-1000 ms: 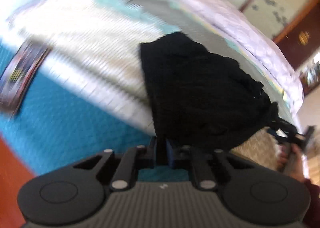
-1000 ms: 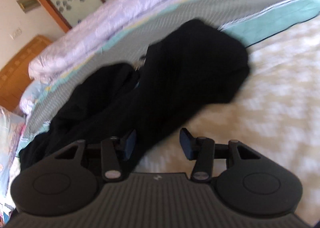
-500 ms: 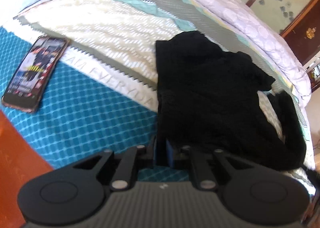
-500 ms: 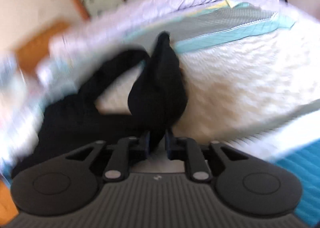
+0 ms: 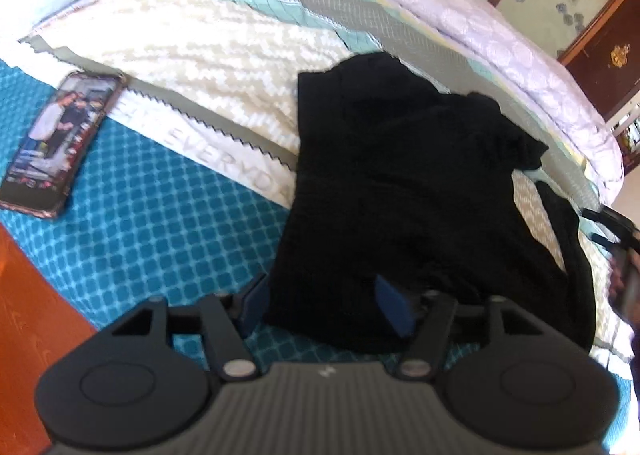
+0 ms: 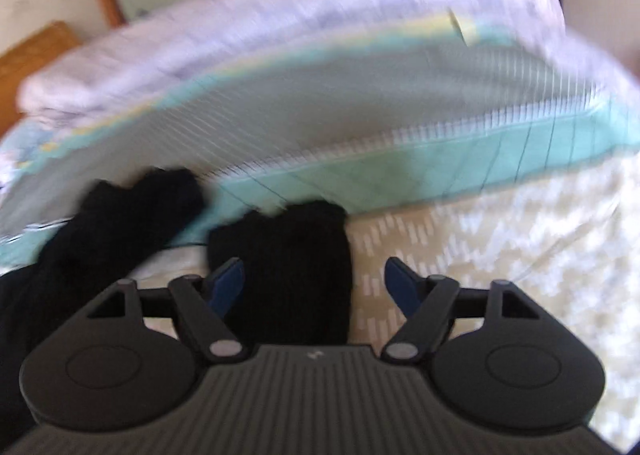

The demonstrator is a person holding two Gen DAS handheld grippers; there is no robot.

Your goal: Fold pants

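Pants, black and knit-looking, lie on the patterned bedspread, spread over its cream zigzag part and reaching down onto the teal diamond part nearest the camera. In the left wrist view the folded bulk runs lengthwise from a near edge at the gripper up and away toward the grey and mint bands of the spread, with a narrower strip of the same cloth trailing off toward the right edge of the picture. In the right wrist view, which is blurred, 2 dark ends of the cloth point away from the camera toward the mint band, 1 straight ahead and 1 off to the left.

The left gripper has just been opening; its blue pads now stand apart with the near edge of the pants between them, and they do not press on the cloth. The right gripper has also just been opening; its pads stand apart, a dark end of the pants lying beside the left pad without being pinched.

Pale lettering woven into the bedspread reads "EVERYDA" before the pants cover the rest. A phone lies face up at the left, straddling the cream and teal parts, well apart from the pants.
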